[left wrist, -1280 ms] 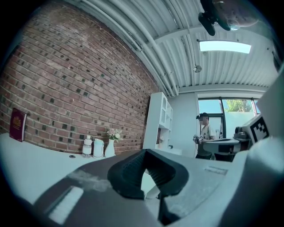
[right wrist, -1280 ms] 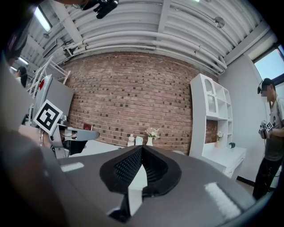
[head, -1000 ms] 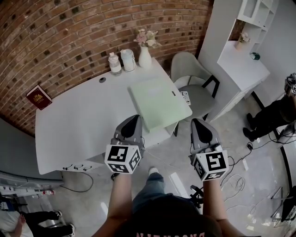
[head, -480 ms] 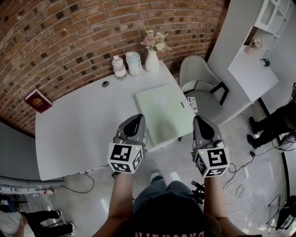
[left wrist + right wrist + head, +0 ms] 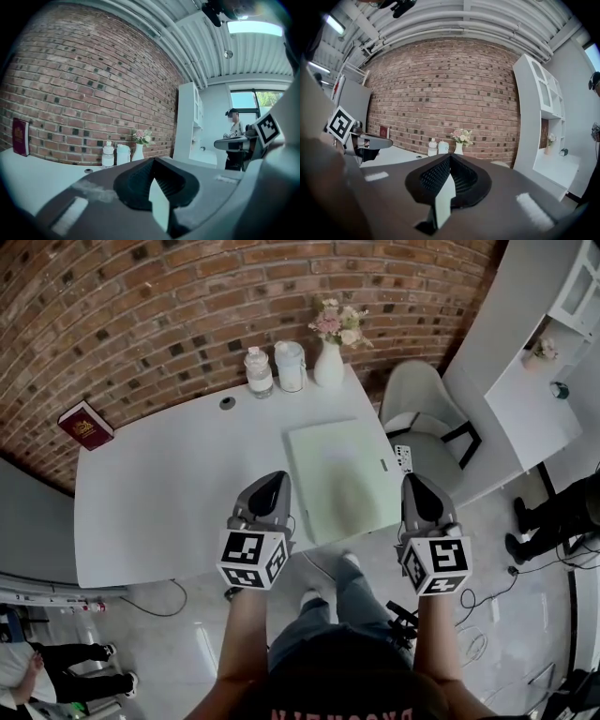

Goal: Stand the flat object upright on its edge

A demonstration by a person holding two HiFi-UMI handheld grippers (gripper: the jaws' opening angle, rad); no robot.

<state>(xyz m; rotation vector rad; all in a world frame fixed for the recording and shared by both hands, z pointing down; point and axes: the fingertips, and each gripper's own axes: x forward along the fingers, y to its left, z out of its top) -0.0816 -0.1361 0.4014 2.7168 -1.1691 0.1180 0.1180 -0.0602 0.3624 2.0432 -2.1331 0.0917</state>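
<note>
The pale green flat rectangular board [image 5: 342, 474] lies flat on the right end of the white worktop [image 5: 169, 493], its near side reaching the front edge. Nothing touches it.

The left tongs [image 5: 274, 480] hang over the front edge of the worktop, just beside the board's near left corner. Their jaws are pressed together with nothing between them. The right tongs [image 5: 413, 482] are past the board's near right corner, off the worktop and over the floor, likewise closed and empty.

Along the far edge, against the brick wall, stand a clear bottle with a white cap [image 5: 259, 371], a white lidded jar [image 5: 290, 365] and a white vase of pink flowers [image 5: 330, 357]. A dark red book [image 5: 84, 425] leans on the wall at the far left corner. A pale grey chair [image 5: 422, 404] stands just beside the worktop's right end.
</note>
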